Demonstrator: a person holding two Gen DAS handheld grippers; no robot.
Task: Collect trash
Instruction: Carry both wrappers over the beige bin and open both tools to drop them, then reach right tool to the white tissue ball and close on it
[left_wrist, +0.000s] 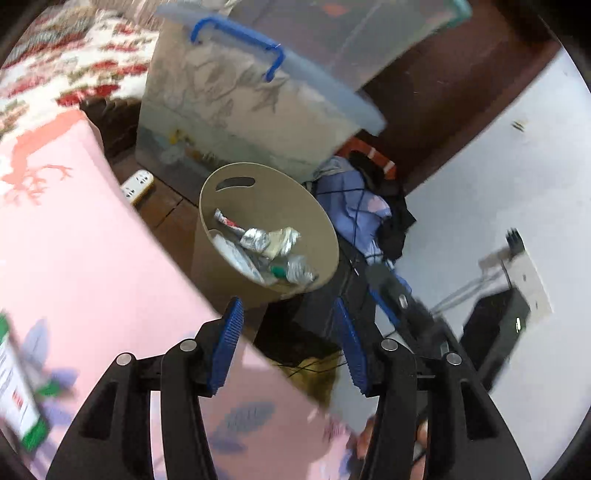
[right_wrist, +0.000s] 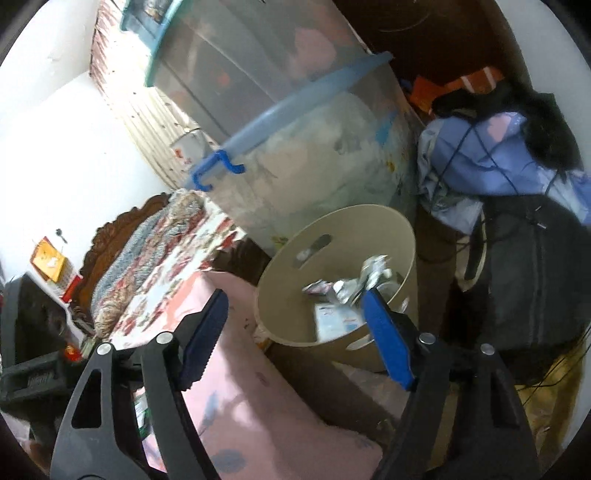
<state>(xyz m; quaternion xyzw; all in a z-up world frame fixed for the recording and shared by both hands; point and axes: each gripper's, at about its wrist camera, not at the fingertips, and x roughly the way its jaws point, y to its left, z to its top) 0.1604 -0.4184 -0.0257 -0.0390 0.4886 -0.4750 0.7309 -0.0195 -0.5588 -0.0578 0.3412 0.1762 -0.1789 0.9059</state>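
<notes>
A beige round bin (left_wrist: 325, 229) (right_wrist: 402, 236) with handle slots stands on the dark floor beside the bed. Inside it lies crumpled trash (left_wrist: 266, 247) (right_wrist: 351, 291): silver foil wrappers, a tube and paper. My left gripper (left_wrist: 286, 314) hovers above and short of the bin, open, with nothing between its blue pads. My right gripper (right_wrist: 295, 310) is open wide just over the bin's near rim, also with nothing in it. A green and white package (left_wrist: 18, 380) lies blurred on the pink sheet at the lower left.
A pink bed sheet (left_wrist: 92, 258) (right_wrist: 258, 406) fills the left. A large clear storage box (left_wrist: 240, 103) (right_wrist: 314, 147) with blue handles stands behind the bin. Piled clothes (left_wrist: 362, 199) (right_wrist: 491, 158) and a black bag (right_wrist: 528, 280) sit to the right. A power strip (left_wrist: 137, 184) lies on the floor.
</notes>
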